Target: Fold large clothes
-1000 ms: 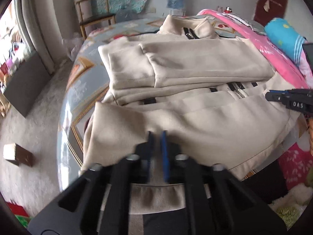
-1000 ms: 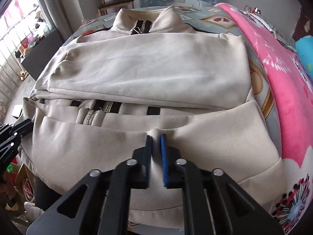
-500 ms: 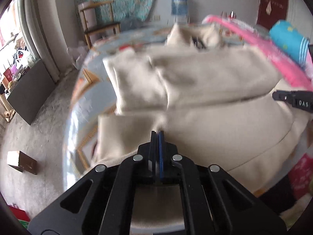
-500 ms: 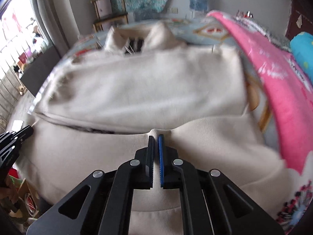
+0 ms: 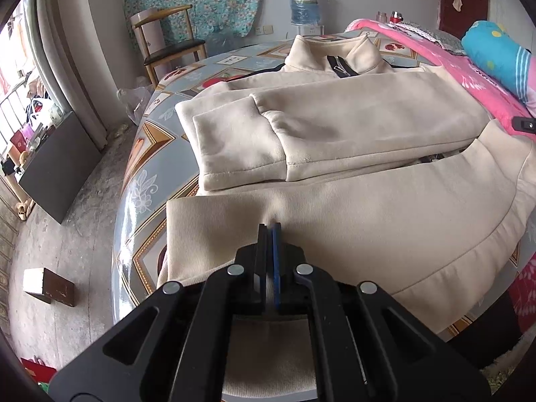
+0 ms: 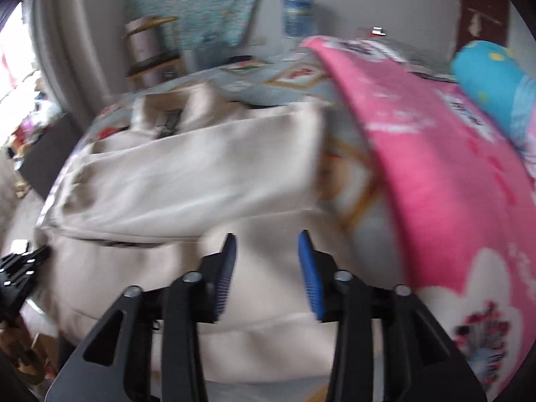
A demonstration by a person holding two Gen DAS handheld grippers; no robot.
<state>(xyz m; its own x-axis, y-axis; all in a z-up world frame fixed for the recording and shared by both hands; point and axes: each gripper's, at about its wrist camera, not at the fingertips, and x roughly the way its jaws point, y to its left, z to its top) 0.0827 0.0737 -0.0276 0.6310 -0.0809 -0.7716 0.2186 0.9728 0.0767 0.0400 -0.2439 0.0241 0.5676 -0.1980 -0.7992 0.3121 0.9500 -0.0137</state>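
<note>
A beige zip-up jacket (image 5: 351,127) lies on the patterned bed, sleeves folded across its chest, collar at the far end. Its bottom hem (image 5: 368,221) is lifted and folded up toward the chest. My left gripper (image 5: 270,229) is shut on the hem's fold near its left side. In the blurred right wrist view the jacket (image 6: 194,174) lies ahead. My right gripper (image 6: 267,244) is open above the hem, holding nothing. A small part of the right gripper shows at the right edge of the left wrist view (image 5: 526,123). The left gripper shows at the left edge of the right wrist view (image 6: 20,268).
The bed cover (image 5: 154,154) is grey-blue with gold diamonds. A pink blanket (image 6: 435,167) and a blue pillow (image 5: 495,50) lie along the bed's right side. A wooden chair (image 5: 167,43) and a water bottle (image 5: 303,3) stand by the far wall. A small box (image 5: 47,286) sits on the floor at left.
Both grippers closed on the hem and carried it up toward the chest. The right gripper has now opened and let go of the hem; the left stays shut on it.
</note>
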